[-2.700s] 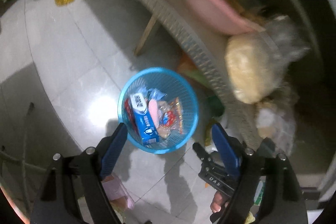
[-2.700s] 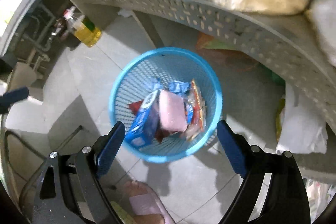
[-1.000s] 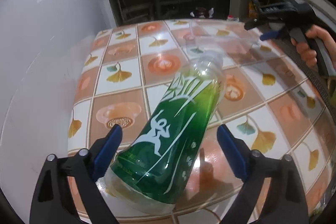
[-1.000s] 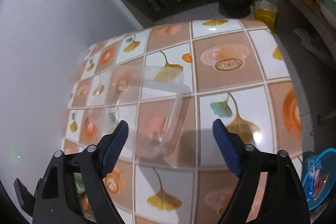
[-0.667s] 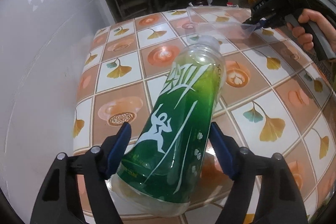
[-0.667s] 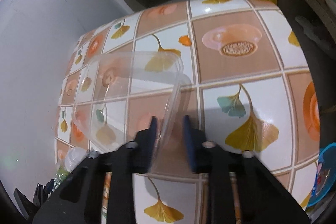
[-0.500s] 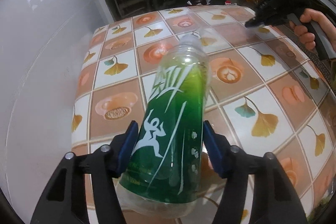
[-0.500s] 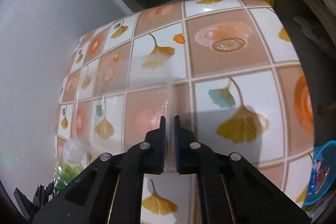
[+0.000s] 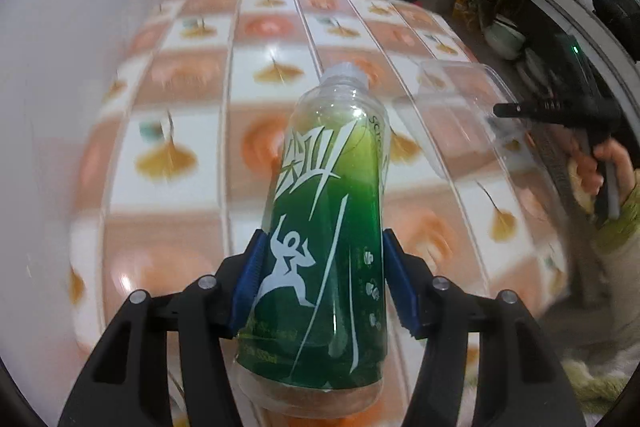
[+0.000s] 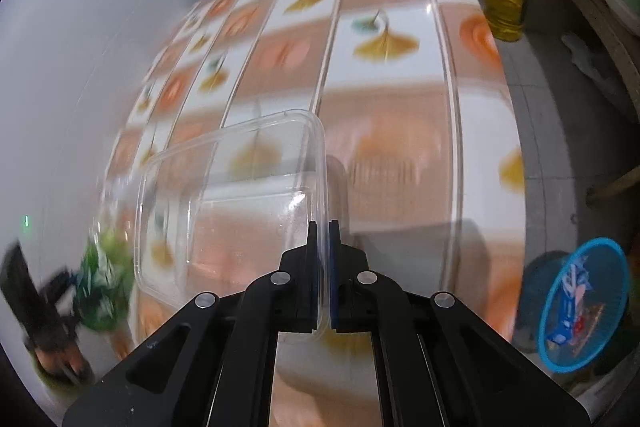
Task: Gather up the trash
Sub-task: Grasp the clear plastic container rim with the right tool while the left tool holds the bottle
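Trash is in both our grips, above the tiled worktop [image 10: 472, 155]; our left gripper [image 9: 324, 291] has just been closing and its fingers [image 9: 249, 279] now clamp the green bottle [image 9: 328, 227] across its lower body, long axis pointing away from us, cap end farthest; our right gripper [image 10: 323, 247] has its fingers pressed together on the rim of the clear plastic container [image 10: 236, 199], which hangs out to the left of them; the blue wastebasket [image 10: 582, 301] stands on the floor off the worktop's right edge, so we judge the right hand the nearer to it.
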Tool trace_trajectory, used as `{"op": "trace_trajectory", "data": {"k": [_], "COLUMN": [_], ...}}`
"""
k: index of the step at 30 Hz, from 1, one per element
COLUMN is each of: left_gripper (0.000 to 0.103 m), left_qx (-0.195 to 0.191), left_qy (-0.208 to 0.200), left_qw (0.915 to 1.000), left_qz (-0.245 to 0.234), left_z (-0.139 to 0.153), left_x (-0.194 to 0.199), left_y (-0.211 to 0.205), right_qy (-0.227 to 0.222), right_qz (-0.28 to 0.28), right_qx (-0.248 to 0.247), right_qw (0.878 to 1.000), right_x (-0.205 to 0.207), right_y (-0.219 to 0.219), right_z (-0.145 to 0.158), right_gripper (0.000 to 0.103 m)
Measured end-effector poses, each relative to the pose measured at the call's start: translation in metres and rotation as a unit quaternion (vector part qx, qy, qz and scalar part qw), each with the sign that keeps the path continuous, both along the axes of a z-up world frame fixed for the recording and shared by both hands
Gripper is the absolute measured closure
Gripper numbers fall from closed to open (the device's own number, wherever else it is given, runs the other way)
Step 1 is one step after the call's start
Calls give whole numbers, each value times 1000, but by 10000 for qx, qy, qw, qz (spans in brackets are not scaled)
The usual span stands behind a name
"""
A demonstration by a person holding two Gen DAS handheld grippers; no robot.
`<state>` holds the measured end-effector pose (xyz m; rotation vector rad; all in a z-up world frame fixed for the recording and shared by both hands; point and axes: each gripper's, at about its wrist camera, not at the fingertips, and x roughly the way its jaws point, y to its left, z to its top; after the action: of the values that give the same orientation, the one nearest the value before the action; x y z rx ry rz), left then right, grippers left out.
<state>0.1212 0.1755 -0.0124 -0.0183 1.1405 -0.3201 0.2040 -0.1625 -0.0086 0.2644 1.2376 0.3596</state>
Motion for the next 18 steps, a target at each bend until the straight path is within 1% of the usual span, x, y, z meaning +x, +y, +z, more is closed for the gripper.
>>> {"op": "trace_trajectory", "data": {"k": [3, 6, 8, 12, 13, 18], "left_gripper": [47, 47, 47, 38, 38, 37], "left_qx": [-180, -322, -350, -718, -753, -593], "left_qy": [305, 565, 629, 768, 786, 866], "left_qw": [9994, 9979, 9973, 9942, 9937, 9931], "left_qz": [13, -77, -152, -230, -267, -528], "left_z": [-1, -1, -2, 0, 1, -4], "left_x": [-21, -30, -30, -17, -13, 4], "left_y": [-3, -7, -10, -17, -18, -36], "right_qy": [-84, -267, -360, -551, -598, -751], "right_qz": [303, 605, 716, 925, 980, 1248], "right_qx": [-116, -388, -553, -794, -845, -1125], "right_qw": [9994, 9971, 9953, 9910, 9898, 9829], "right_x": [-33, -51, -54, -57, -59, -58], "right_y": [4, 12, 19, 28, 31, 44], "right_z": [3, 6, 6, 9, 9, 8], "right_gripper": [100, 100, 100, 99, 99, 97]}}
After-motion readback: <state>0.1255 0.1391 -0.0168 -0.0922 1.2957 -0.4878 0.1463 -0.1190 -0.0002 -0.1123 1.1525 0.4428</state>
